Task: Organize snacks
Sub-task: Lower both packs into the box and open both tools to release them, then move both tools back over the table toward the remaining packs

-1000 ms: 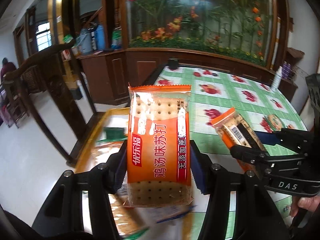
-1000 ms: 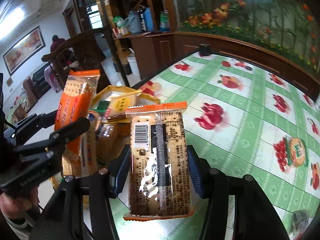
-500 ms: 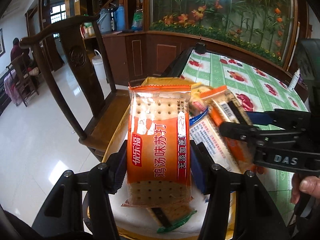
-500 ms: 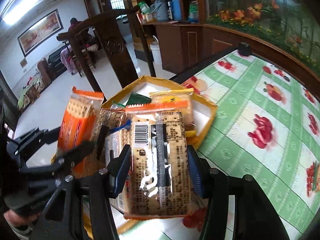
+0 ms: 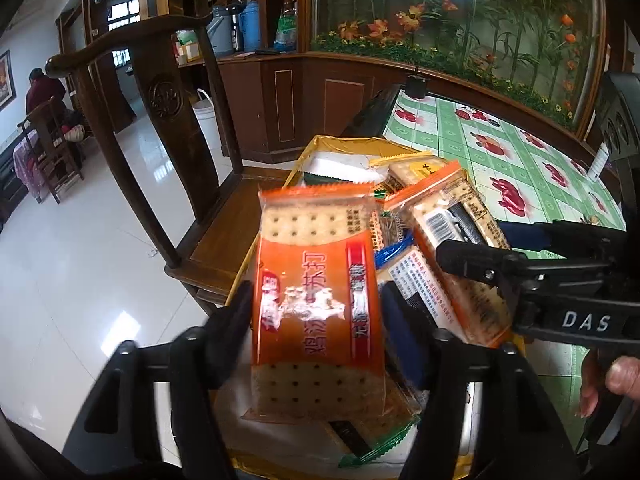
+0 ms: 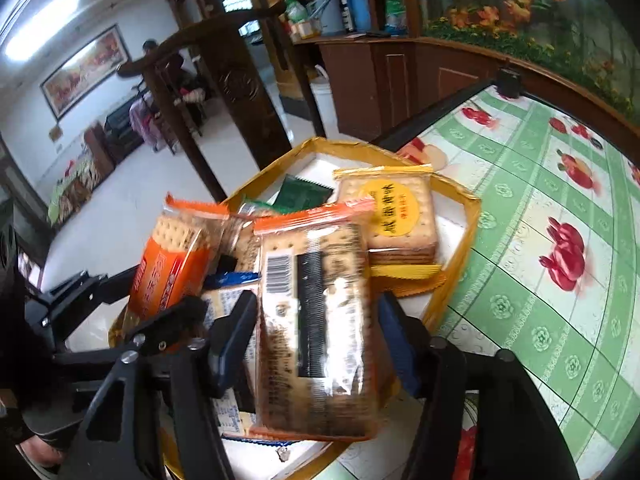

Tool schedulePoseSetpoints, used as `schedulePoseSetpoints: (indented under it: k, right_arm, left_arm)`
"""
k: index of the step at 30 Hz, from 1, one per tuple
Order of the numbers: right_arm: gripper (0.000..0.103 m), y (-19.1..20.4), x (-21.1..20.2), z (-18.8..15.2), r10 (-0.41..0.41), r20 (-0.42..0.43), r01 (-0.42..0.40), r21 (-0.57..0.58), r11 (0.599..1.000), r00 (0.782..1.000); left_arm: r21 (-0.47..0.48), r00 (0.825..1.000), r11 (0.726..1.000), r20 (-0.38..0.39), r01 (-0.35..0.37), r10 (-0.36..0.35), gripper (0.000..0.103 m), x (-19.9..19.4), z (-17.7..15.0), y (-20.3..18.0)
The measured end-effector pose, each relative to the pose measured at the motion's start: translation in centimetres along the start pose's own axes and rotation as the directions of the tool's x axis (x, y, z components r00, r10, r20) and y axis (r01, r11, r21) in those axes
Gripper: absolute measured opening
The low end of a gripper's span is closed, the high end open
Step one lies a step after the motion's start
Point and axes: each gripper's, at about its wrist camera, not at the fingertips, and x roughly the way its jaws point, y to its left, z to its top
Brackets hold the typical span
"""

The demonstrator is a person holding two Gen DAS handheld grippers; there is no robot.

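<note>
Beyond the tray (image 6: 472,216), yellow-labelled crackers (image 6: 394,216)

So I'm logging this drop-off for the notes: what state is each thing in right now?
Left tongs: opening, orange cracker pack between the jaws.
Orange cracker pack: upright over the tray, slipping free.
Right tongs: opening, barcode-side cracker pack between the jaws.
Barcode-side cracker pack: back face showing, over the tray.
Gold tray: open, holding several packs.
Yellow-label cracker pack: lying in the tray, sealed.
</note>
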Motion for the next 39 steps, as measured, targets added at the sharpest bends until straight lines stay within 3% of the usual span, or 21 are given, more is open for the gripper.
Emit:
schedulePoseSetpoints:
  k: [7,17,26,39]
  right_arm:
    - [0.071,-0.3,-1.7,-0.3,-0.013,0.033,0.013,0.004,1.0,0.999]
    - [0.072,-2.6,-5.6,-1.6,-0.208,0.097,0.21,-0.008,0.978,0.973]
    - [0.073,-6.4,-8.5,-3.9,-0.301,0.095,0.297,0.048,0.954,0.949]
    - [0.077,-15.0,-12.9,-8.7,-0.379,0.057,0.355,0.246,0.902,0.923]
  left_arm:
    - [0.004,0.999,1.0,0.035,-0.002,0.001,0.084,-0.7,0.5,-0.5]
    - [0.022,0.997,0.999,0.065,0.044,-0.045,0.086,-1.6,1.6,-3.2]
    - [0.102,0.989,0.986,0.054,0.129,-0.135,0.086,-1.5,2.7,-9.2]
    - [0.245,0.964,0.932,-0.048,0.267,-0.263,0.086,-0.2,3.1,-20.5]
